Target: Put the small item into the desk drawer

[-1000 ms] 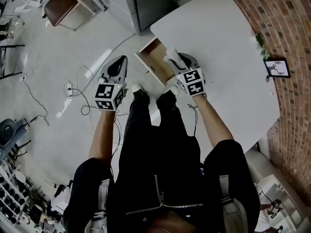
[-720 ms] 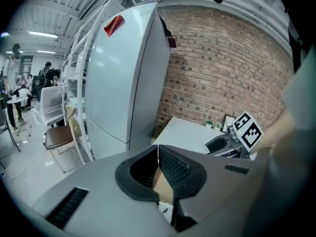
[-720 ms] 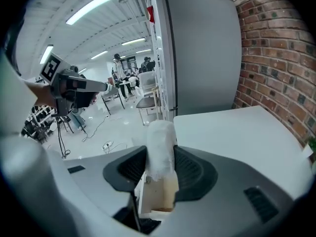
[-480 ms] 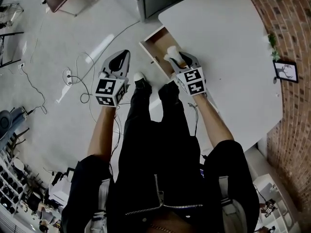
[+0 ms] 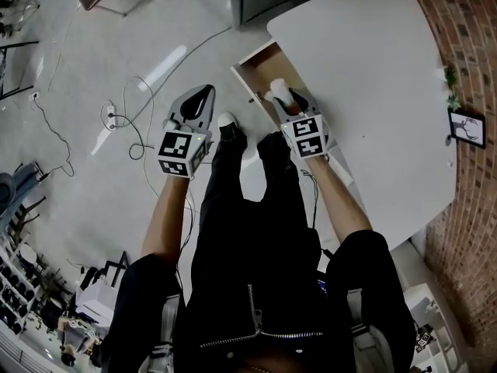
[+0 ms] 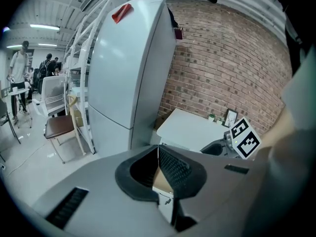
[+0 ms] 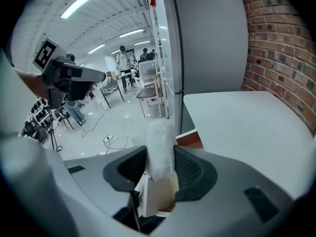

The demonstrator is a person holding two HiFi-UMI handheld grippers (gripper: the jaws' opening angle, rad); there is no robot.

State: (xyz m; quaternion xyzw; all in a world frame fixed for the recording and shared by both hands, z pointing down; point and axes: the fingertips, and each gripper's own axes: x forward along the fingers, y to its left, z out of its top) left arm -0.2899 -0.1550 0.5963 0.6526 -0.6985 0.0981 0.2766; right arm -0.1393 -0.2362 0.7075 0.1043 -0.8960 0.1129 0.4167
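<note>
Desk (image 5: 373, 68): white top, lay beyond and to the right of the right jaws; nothing on it near them.

Drawer (image 5: 260, 68): pulled out of the desk edge, wooden inside, directly under the right jaw tips. In the right gripper view its bare floor (image 7: 159, 196) showed below the pads.

Risks, as judged:
- The item might fall early or tip sideways. Cause: only its lower part was clamped and most of it stood out past the pads.
- It might land on the drawer's front wall or on the floor. Cause: the tips sat near the front of the opening, so letting go without reaching further in would leave little margin.
- The gripper body might knock the drawer rim on the way in. Cause: a steep downward approach into a narrow box.

Right gripper (image 5: 281, 93): jaws partly spread, pinching the item from both sides, pads in contact with it.

Left gripper (image 5: 203, 93): jaws pressed together (image 6: 158, 166), nothing between them; it hung over the floor, well left of the drawer front, touching nothing.

Small white item (image 7: 159, 139): pale, rough-surfaced, upright between the right pads, over the open drawer, not yet inside it.
</note>
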